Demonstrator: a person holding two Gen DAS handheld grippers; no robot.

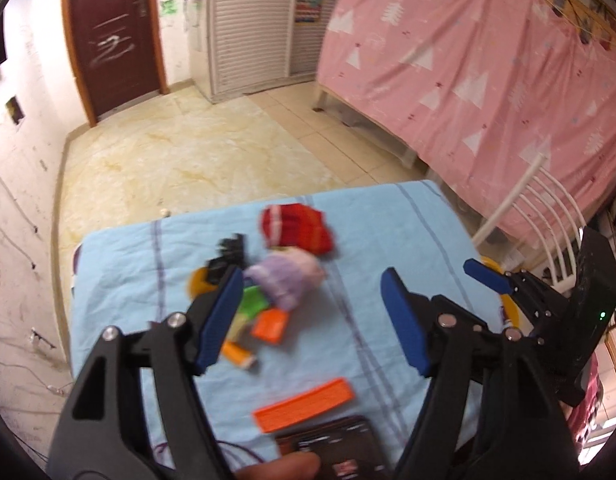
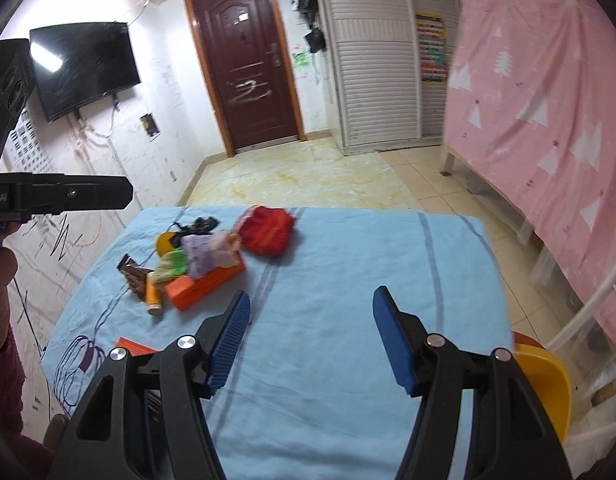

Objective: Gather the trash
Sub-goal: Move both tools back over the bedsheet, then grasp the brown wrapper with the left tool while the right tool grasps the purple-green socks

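Observation:
A pile of litter lies on the light blue cloth-covered table [image 1: 388, 220] [image 2: 348, 248]: a red wrapper [image 1: 298, 230] [image 2: 268, 230], a pale purple crumpled bag [image 1: 286, 276] [image 2: 206, 258], a green packet [image 1: 254, 300], orange boxes [image 1: 270, 324] [image 2: 206, 284], a small orange bottle [image 1: 238, 354] [image 2: 153, 294], a dark brown wrapper [image 2: 133, 276]. A flat orange box [image 1: 304, 404] and a dark packet [image 1: 332, 444] lie nearer. My left gripper [image 1: 316, 320] is open and empty above the pile. My right gripper [image 2: 310, 344] is open and empty over bare cloth, right of the pile.
A yellow bin [image 2: 544, 388] stands at the table's right edge, its rim also showing in the left wrist view [image 1: 508, 304]. A white chair back [image 1: 548, 216] and a pink-curtained bed [image 2: 548, 128] are to the right. Tiled floor, a brown door [image 2: 248, 72] and a wall television [image 2: 84, 64] lie beyond.

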